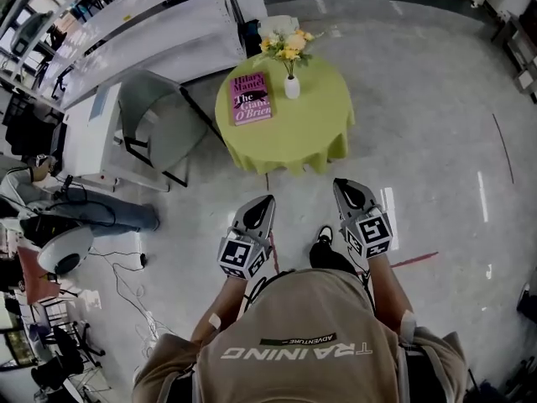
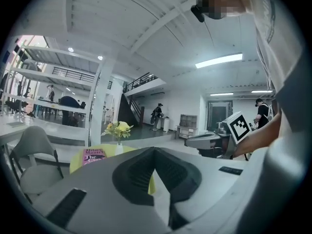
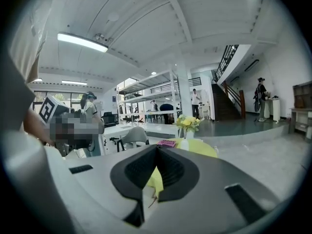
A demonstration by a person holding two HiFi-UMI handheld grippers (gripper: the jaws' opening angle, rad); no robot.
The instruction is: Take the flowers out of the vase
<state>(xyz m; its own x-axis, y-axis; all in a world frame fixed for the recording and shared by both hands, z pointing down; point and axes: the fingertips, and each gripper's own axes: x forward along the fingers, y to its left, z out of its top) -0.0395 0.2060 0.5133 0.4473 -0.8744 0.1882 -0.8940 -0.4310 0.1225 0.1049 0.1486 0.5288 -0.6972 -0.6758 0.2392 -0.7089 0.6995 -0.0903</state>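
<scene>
- Flowers [image 1: 286,44], yellow with green leaves, stand upright in a small white vase [image 1: 292,87] on the far side of a round bench [image 1: 289,137] draped in a lime-green cloth.
- A pink book [image 1: 251,98] lies flat on the bench just left of the vase, close to it but not touching.
- A grey chair [image 1: 155,112] stands beside the bench on its left, in front of long white shelving [image 1: 143,23].
- We hold the left gripper [image 1: 262,201] and the right gripper [image 1: 344,185] side by side, low in front of our body. Both point toward the bench and are well apart from it, over the grey floor [image 1: 436,141].
- In the left gripper view the fingers are closed, tips together, with nothing between them. The flowers, vase and book show far off, up and to the left of the tips.
- In the right gripper view the fingers are likewise closed on nothing. The green cloth shows through the slit below the tips, and the flowers stand in the distance just above and to the right.
- At the left edge of the head view a person [image 1: 84,208] in jeans sits near loose cables.
</scene>
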